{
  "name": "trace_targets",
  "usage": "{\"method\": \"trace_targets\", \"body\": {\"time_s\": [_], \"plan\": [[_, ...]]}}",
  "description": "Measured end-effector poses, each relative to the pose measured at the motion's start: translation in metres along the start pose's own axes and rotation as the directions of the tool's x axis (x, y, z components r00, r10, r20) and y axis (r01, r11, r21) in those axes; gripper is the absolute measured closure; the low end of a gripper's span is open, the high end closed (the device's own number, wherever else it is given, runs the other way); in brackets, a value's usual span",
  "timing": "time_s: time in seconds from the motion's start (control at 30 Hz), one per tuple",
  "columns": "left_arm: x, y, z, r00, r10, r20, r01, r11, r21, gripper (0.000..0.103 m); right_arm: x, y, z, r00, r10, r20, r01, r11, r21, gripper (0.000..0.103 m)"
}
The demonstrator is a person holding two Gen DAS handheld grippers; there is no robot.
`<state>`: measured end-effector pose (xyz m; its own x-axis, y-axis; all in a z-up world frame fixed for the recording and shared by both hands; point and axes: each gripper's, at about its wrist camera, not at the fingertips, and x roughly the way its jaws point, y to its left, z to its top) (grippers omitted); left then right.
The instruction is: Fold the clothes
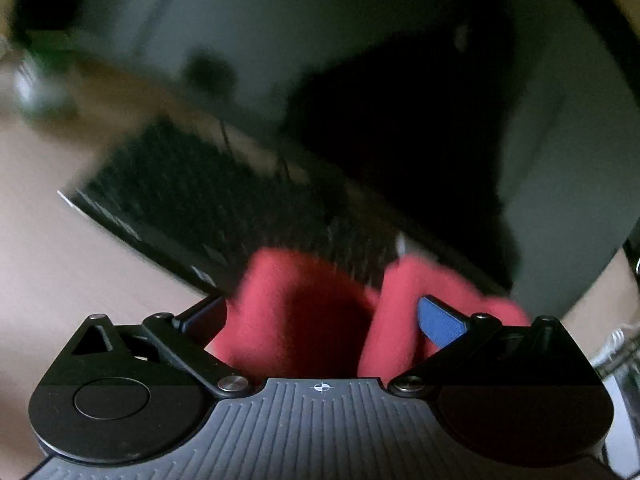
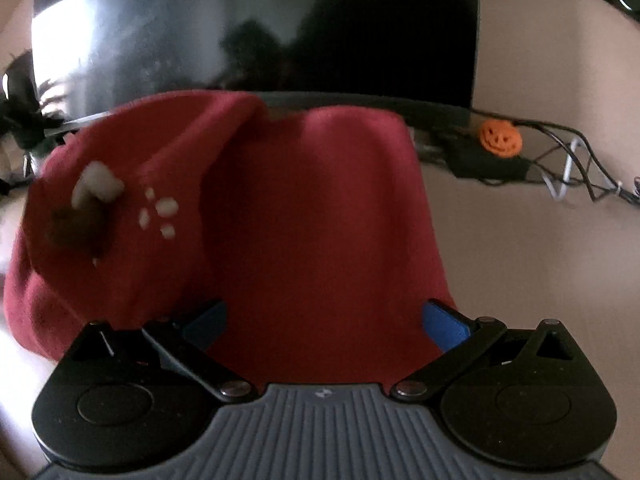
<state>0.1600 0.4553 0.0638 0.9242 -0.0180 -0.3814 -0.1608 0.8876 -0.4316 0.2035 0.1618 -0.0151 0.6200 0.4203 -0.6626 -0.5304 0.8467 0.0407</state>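
A red garment (image 2: 304, 216) with a white and brown print on its left part hangs in front of my right gripper (image 2: 324, 320). Its fingers stand wide apart with the cloth draped between them; no pinch shows. In the left wrist view the same red garment (image 1: 288, 312) bunches between the spread fingers of my left gripper (image 1: 320, 316). The blue right pad (image 1: 440, 320) shows, the left finger is partly hidden by cloth. The left view is motion-blurred.
A black keyboard (image 1: 200, 200) lies on the light desk (image 1: 60, 280) ahead of my left gripper, a dark monitor (image 2: 256, 28) behind. An orange pumpkin figure (image 2: 500, 139) and tangled cables (image 2: 568, 160) sit at the right.
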Motion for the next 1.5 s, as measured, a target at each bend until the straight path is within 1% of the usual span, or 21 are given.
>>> {"method": "trace_targets", "body": {"time_s": [0.17,0.2,0.23,0.3,0.37,0.43,0.5,0.53,0.63,0.73,0.8,0.9,1.0,1.07,1.1,1.13,1.2,1.3,1.37,1.43,1.5], "plan": [[-0.016,-0.008,0.005,0.998,-0.043,0.035,0.042,0.999,0.025,0.000,-0.017,0.002,0.001,0.995,-0.004,0.103,-0.001,0.999,0.042,0.000],[-0.014,-0.012,0.005,0.997,-0.080,0.017,0.079,0.996,0.041,0.000,-0.017,0.004,0.002,0.993,0.004,0.117,-0.009,0.999,0.040,0.000],[-0.008,-0.014,0.003,0.995,-0.098,-0.003,0.098,0.994,0.047,0.000,-0.017,0.006,0.003,0.992,0.016,0.126,-0.020,0.999,0.031,0.000],[0.010,-0.013,-0.003,0.995,-0.087,-0.039,0.088,0.995,0.040,0.000,-0.012,0.012,0.006,0.993,0.035,0.113,-0.035,0.999,0.003,0.000],[0.039,-0.001,-0.008,0.996,-0.020,-0.086,0.022,0.999,0.023,0.000,0.000,0.012,0.005,0.997,0.057,0.045,-0.058,0.998,0.015,0.000],[0.065,0.013,-0.015,0.991,0.028,-0.131,-0.027,1.000,0.014,0.000,0.008,0.008,0.001,0.997,0.083,0.001,-0.083,0.995,0.046,0.000],[0.081,0.024,-0.022,0.988,0.017,-0.154,-0.020,1.000,-0.017,0.000,0.012,0.006,-0.003,0.995,0.100,-0.022,-0.098,0.993,0.063,0.000],[0.086,0.027,-0.023,0.988,0.008,-0.155,-0.013,1.000,-0.029,0.000,0.012,0.010,-0.004,0.996,0.090,-0.027,-0.089,0.995,0.037,0.000],[0.096,0.022,-0.020,0.990,0.004,-0.138,-0.005,1.000,-0.001,0.000,0.012,0.021,-0.009,0.998,0.048,-0.029,-0.049,0.998,-0.036,0.000],[0.096,0.019,-0.018,0.989,0.012,-0.145,-0.010,1.000,0.016,0.000,0.011,0.027,-0.011,0.999,0.025,-0.028,-0.027,0.997,-0.075,0.000],[0.080,0.013,-0.018,0.989,0.041,-0.140,-0.038,0.999,0.024,0.000,0.007,0.027,-0.009,0.999,0.025,-0.046,-0.028,0.996,-0.079,0.000],[0.038,0.002,-0.024,0.990,0.095,-0.104,-0.093,0.995,0.024,0.000,-0.008,0.020,-0.010,0.997,0.053,-0.064,-0.057,0.997,-0.058,0.000],[-0.011,-0.017,-0.041,0.988,0.136,-0.068,-0.134,0.990,0.036,0.000,-0.035,0.004,-0.019,0.991,0.122,-0.063,-0.121,0.992,0.020,0.000],[-0.044,-0.035,-0.059,0.983,0.166,-0.075,-0.163,0.986,0.043,0.000,-0.059,-0.011,-0.029,0.986,0.158,-0.046,-0.153,0.983,0.097,0.000],[-0.060,-0.044,-0.068,0.980,0.180,-0.079,-0.177,0.983,0.047,0.000,-0.072,-0.017,-0.036,0.986,0.164,-0.031,-0.158,0.979,0.129,0.000],[-0.077,-0.053,-0.078,0.977,0.195,-0.082,-0.191,0.980,0.052,0.000,-0.084,-0.022,-0.041,0.987,0.161,-0.012,-0.157,0.976,0.151,0.000],[-0.110,-0.072,-0.099,0.971,0.224,-0.082,-0.219,0.974,0.059,0.000,-0.111,-0.023,-0.052,0.990,0.140,0.026,-0.142,0.977,0.158,0.000],[-0.155,-0.097,-0.131,0.963,0.263,-0.060,-0.261,0.965,0.032,0.000,-0.146,-0.022,-0.065,0.988,0.105,0.110,-0.116,0.988,0.105,0.000],[-0.180,-0.115,-0.150,0.953,0.302,-0.028,-0.301,0.953,0.035,0.000,-0.162,-0.021,-0.076,0.987,0.066,0.150,-0.077,0.995,0.070,0.000],[-0.193,-0.128,-0.167,0.945,0.328,-0.003,-0.327,0.942,0.072,0.000,-0.179,-0.019,-0.092,0.984,0.024,0.179,-0.033,0.998,0.052,0.000],[-0.203,-0.140,-0.184,0.938,0.348,0.005,-0.345,0.929,0.133,0.000,-0.186,-0.016,-0.106,0.983,0.007,0.185,-0.013,1.000,0.028,0.000]]}}
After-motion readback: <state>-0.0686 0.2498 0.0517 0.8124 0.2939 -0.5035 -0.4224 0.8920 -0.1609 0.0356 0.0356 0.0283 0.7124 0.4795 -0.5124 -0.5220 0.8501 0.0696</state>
